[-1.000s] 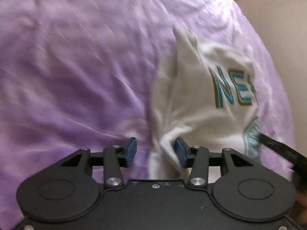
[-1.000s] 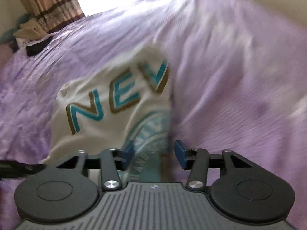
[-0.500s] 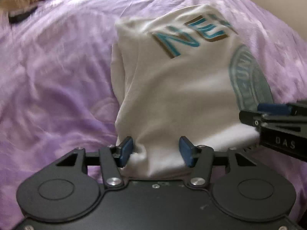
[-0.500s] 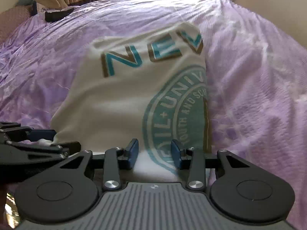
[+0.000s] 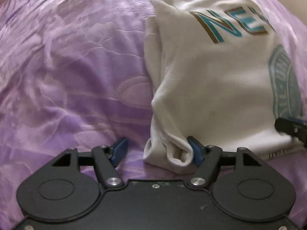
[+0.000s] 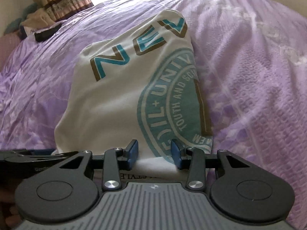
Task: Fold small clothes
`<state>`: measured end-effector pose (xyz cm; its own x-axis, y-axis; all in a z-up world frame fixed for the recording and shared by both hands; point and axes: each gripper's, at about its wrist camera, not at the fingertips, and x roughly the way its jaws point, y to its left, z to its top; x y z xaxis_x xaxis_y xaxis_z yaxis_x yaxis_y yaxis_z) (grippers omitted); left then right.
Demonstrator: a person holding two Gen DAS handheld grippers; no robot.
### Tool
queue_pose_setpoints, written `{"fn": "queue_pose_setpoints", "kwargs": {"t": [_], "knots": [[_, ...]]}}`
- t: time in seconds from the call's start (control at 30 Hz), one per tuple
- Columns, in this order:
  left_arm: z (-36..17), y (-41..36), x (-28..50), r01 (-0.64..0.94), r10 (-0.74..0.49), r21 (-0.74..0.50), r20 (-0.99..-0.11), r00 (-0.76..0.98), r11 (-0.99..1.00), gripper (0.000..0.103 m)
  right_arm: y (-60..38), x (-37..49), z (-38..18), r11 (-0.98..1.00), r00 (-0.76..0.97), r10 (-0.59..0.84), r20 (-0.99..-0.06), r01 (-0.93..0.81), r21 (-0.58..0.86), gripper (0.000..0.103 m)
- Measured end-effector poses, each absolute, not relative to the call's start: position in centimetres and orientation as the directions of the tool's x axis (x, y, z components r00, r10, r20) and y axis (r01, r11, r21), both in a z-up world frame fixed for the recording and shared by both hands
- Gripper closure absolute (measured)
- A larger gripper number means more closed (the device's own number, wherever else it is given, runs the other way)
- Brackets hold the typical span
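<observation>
Left wrist: your left gripper [image 5: 156, 151] is opening, letting the shirt [image 5: 211, 88] corner drop onto the bed [image 5: 67, 67]. Right gripper [image 6: 154, 153] sits half-open w/ the hem between its pads; can't tell if it's pinched.

A small white T-shirt [image 6: 115, 99], folded lengthwise into a narrow panel, lies on a purple bedspread [image 5: 67, 67]. Teal letters edged in brown, reading "NEV", run across its far end; a round teal seal is cut off at one folded edge. The near hem is bunched into soft rolls at one corner.
</observation>
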<state>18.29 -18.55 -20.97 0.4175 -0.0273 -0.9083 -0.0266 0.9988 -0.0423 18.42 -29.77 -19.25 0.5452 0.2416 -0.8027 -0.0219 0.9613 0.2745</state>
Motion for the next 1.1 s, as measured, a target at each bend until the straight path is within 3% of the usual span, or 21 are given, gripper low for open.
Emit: {"fn": "queue_pose_setpoints", "kwargs": {"t": [0.17, 0.37, 0.43, 0.5, 0.53, 0.6, 0.67, 0.8, 0.87, 0.97, 1.0, 1.07, 1.1], "knots": [[-16.9, -18.7, 18.3, 0.004, 0.008, 0.011, -0.905, 0.425, 1.0, 0.035, -30.2, 17.6, -17.0, 0.963, 0.572, 0.231, -0.787, -0.02, 0.268, 0.056], [-11.9, -19.4, 18.5, 0.029, -0.093, -0.094, -0.798, 0.596, 0.995, 0.035, -31.5, 20.2, -15.8, 0.973, 0.629, 0.176, -0.757, 0.008, 0.232, 0.055], [-13.2, -19.9, 19.3, 0.037, -0.085, -0.079, -0.777, 0.623, 0.996, 0.032, -32.1, 21.9, -17.3, 0.973, 0.634, 0.178, -0.753, 0.003, 0.232, 0.054], [-19.0, -20.3, 21.7, 0.004, 0.048, 0.053, -0.931, 0.362, 0.999, 0.03, -32.6, 22.7, -19.9, 0.973, 0.609, 0.185, -0.772, -0.002, 0.232, 0.056], [-20.7, -19.7, 21.6, 0.002, 0.016, 0.018, -0.933, 0.359, 1.0, 0.026, -32.9, 22.2, -20.6, 0.972, 0.628, 0.191, -0.754, -0.014, 0.234, 0.058], [-21.1, -18.2, 20.4, -0.069, -0.027, -0.061, -0.91, 0.413, 0.996, 0.026, -32.9, 20.8, -20.5, 0.979, 0.662, 0.176, -0.729, -0.04, 0.2, 0.068], [-19.9, -18.2, 20.3, -0.08, -0.011, -0.049, -0.911, 0.413, 0.996, 0.027, -32.6, 20.3, -19.1, 0.991, 0.66, 0.119, -0.742, -0.029, 0.133, 0.066], [-15.4, -19.7, 22.3, -0.045, 0.037, 0.016, -0.865, 0.5, 0.999, 0.03, -33.1, 21.8, -16.1, 0.975, 0.718, 0.188, -0.67, -0.057, 0.213, 0.064], [-13.7, -20.3, 23.7, -0.029, -0.045, -0.078, -0.801, 0.597, 0.997, 0.03, -32.5, 24.0, -15.9, 0.967, 0.72, 0.225, -0.657, -0.079, 0.244, 0.064], [-14.1, -20.5, 26.7, 0.015, -0.242, -0.328, -0.665, 0.707, 0.945, 0.029, -31.6, 27.8, -17.0, 0.936, 0.713, 0.295, -0.635, -0.081, 0.344, 0.064], [-15.5, -20.9, 28.4, 0.003, -0.24, -0.33, -0.68, 0.692, 0.944, 0.029, -31.2, 28.7, -17.6, 0.923, 0.7, 0.319, -0.639, -0.077, 0.376, 0.064], [-18.2, -22.1, 30.9, -0.004, -0.171, -0.219, -0.772, 0.612, 0.976, 0.03, -30.7, 30.4, -19.0, 0.911, 0.686, 0.345, -0.641, -0.081, 0.404, 0.065], [-19.4, -22.5, 31.4, 0.02, -0.148, -0.173, -0.776, 0.613, 0.985, 0.027, -30.4, 31.0, -19.5, 0.919, 0.684, 0.333, -0.65, -0.079, 0.387, 0.073]]}}
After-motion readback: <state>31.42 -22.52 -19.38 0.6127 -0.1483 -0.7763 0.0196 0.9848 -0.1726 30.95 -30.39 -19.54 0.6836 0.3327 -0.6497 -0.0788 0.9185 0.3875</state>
